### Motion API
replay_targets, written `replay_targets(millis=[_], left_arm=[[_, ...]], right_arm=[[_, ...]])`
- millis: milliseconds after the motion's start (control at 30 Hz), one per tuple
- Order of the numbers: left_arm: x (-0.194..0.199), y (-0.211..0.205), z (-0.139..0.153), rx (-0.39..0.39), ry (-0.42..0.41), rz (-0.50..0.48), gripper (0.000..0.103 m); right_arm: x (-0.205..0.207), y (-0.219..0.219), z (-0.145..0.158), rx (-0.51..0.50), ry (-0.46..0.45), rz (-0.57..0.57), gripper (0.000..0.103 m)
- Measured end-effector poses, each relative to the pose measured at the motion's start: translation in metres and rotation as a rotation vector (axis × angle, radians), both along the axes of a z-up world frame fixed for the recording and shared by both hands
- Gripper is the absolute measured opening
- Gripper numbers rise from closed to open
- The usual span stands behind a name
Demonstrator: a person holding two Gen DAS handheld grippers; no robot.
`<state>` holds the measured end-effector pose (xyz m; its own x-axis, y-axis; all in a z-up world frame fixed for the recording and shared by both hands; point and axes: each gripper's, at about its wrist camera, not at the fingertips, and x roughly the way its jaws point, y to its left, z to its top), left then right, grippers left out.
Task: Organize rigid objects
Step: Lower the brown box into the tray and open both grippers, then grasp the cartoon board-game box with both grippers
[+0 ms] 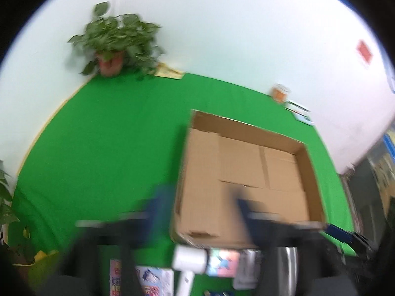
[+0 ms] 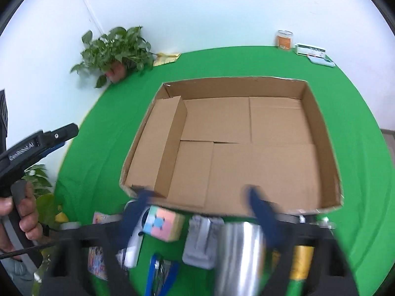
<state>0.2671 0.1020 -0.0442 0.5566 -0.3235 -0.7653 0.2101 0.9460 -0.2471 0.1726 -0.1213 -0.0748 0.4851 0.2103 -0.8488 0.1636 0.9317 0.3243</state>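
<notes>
Now my right hand-held gripper [image 2: 197, 197] hovers with its jaws apart and nothing between them, over the near wall of the cardboard box [image 2: 328, 148]. Below it on the green table [image 2: 358, 123] lie a pastel cube [image 2: 164, 224] and a steel cup [image 2: 237, 259]. My left hand-held gripper [image 1: 200, 197] is blurred, gapped, holding nothing.

potted plant [image 2: 116, 51]: far left corner of desk [image 2: 222, 61], against wall [image 2: 197, 5] | yellow paper [image 2: 166, 58]: flat, just beside the plant, far edge | orange-labelled jar [image 2: 284, 40]: far edge, right part | small flat boxes [image 2: 313, 53]: just beside jar, far right corner | red sign [image 1: 365, 51]: on wall
</notes>
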Motion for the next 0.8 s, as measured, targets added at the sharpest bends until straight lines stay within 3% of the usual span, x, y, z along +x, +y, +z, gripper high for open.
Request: replay_targets(millis=[33, 100, 133, 167, 200, 233, 267, 333, 500, 633, 800], left_arm=[[-0.009, -0.001, 0.001, -0.011, 0.028, -0.016, 0.004], [-0.037, 0.0, 0.011, -0.011, 0.004, -0.014, 0.004], [-0.05, 0.002, 0.016, -0.009, -0.02, -0.01, 0.004], [-0.063, 0.005, 0.022, -0.003, -0.035, 0.004, 0.02], [-0.074, 0.007, 0.024, 0.01, -0.028, 0.022, 0.041], [-0.083, 0.011, 0.024, 0.029, -0.006, 0.045, 0.092], [-0.095, 0.016, 0.026, 0.047, 0.005, 0.077, 0.102], [-0.115, 0.027, 0.029, 0.048, -0.01, 0.111, 0.102], [-0.145, 0.045, 0.012, 0.104, 0.11, 0.122, 0.102], [-0.16, 0.059, -0.019, 0.111, 0.192, 0.098, 0.102], [-0.148, 0.081, -0.075, 0.085, 0.327, 0.062, 0.102]], right_arm=[[-0.011, -0.008, 0.004, 0.005, 0.007, -0.005, 0.029], [-0.039, -0.024, 0.014, 0.022, -0.014, -0.029, 0.033], [-0.051, -0.03, 0.017, 0.036, -0.031, -0.03, 0.043], [-0.066, -0.036, 0.021, 0.047, -0.049, -0.037, 0.08], [-0.079, -0.041, 0.025, 0.051, -0.067, -0.051, 0.101], [-0.093, -0.044, 0.03, 0.055, -0.1, -0.069, 0.101], [-0.109, -0.048, 0.032, 0.062, -0.12, -0.077, 0.103], [-0.126, -0.048, 0.032, 0.087, -0.117, -0.06, 0.102], [-0.155, -0.025, 0.021, 0.166, -0.069, 0.018, 0.102], [-0.168, 0.022, 0.019, 0.225, -0.032, 0.188, 0.102], [-0.168, 0.096, 0.0, 0.262, 0.093, 0.357, 0.102]])
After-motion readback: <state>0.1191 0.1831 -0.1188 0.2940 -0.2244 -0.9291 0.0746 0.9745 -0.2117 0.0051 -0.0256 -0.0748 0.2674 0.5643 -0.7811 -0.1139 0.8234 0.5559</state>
